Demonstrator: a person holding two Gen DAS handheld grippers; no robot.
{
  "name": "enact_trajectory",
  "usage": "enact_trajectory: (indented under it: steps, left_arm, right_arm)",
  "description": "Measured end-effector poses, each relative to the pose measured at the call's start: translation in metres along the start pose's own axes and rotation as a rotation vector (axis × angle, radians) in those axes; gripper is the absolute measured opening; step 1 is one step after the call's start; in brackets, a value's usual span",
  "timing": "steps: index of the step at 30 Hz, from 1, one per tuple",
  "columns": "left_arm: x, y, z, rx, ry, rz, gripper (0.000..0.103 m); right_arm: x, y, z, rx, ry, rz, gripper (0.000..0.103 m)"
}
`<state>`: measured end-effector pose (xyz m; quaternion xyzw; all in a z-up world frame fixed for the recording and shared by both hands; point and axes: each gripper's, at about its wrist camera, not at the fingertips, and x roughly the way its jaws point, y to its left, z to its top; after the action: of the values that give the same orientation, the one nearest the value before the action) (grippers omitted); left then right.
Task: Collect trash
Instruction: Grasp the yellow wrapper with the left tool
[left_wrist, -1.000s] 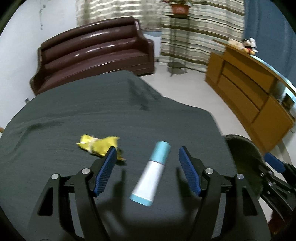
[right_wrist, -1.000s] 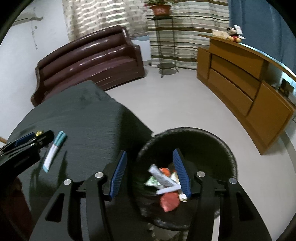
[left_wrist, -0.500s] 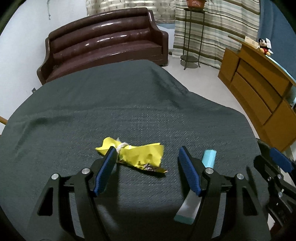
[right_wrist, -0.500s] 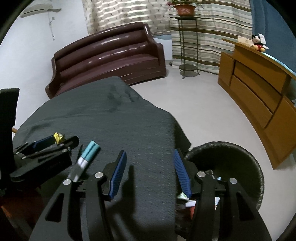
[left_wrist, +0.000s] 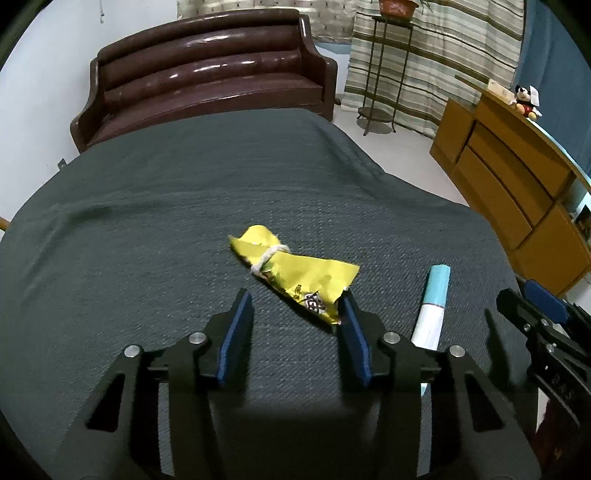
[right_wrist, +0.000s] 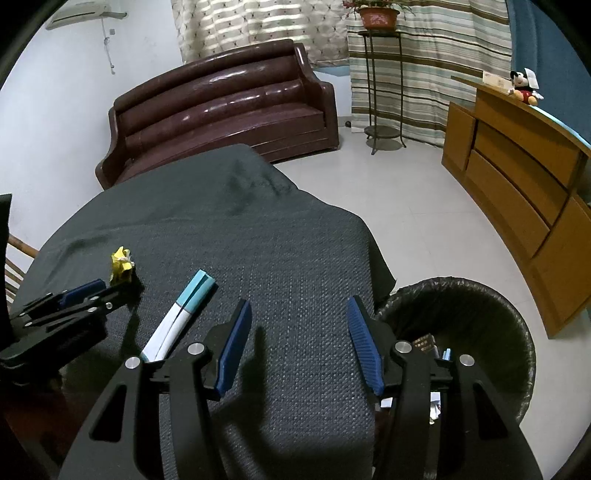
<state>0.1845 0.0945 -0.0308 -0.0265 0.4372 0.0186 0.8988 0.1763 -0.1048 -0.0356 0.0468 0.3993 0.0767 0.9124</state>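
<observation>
On grey cloth (left_wrist: 184, 206): yellow wrapper (left_wrist: 295, 273) mid-table, clear all round.

Home living room: leather sofa (right_wrist: 225, 107), striped curtains (right_wrist: 424, 62), wooden sideboard (right_wrist: 517, 177).

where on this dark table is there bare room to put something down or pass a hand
The far half of the table cloth, toward the brown sofa, is bare, as is the left side beside the yellow wrapper. It is crowded near the front: wrapper, white and teal tube, left tool and right tool, with the trash bin at the table's right edge.
</observation>
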Motion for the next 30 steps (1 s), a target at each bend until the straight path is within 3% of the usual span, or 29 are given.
enact_trajectory:
  steps: [17, 24, 30]
  left_arm:
    - [-0.015, 0.039, -0.019, -0.054, 0.026, 0.014, 0.046]
    - [-0.028, 0.032, -0.023, -0.027, 0.01, -0.04, 0.048]
    - [-0.02, 0.023, -0.008, 0.007, -0.021, -0.033, 0.054]
  right_arm:
    - [0.002, 0.009, -0.001, -0.009, 0.008, 0.0, 0.053]
    - [0.004, 0.019, -0.002, -0.022, 0.014, 0.002, 0.053]
    - [0.003, 0.025, -0.004, -0.028, 0.015, 0.001, 0.054]
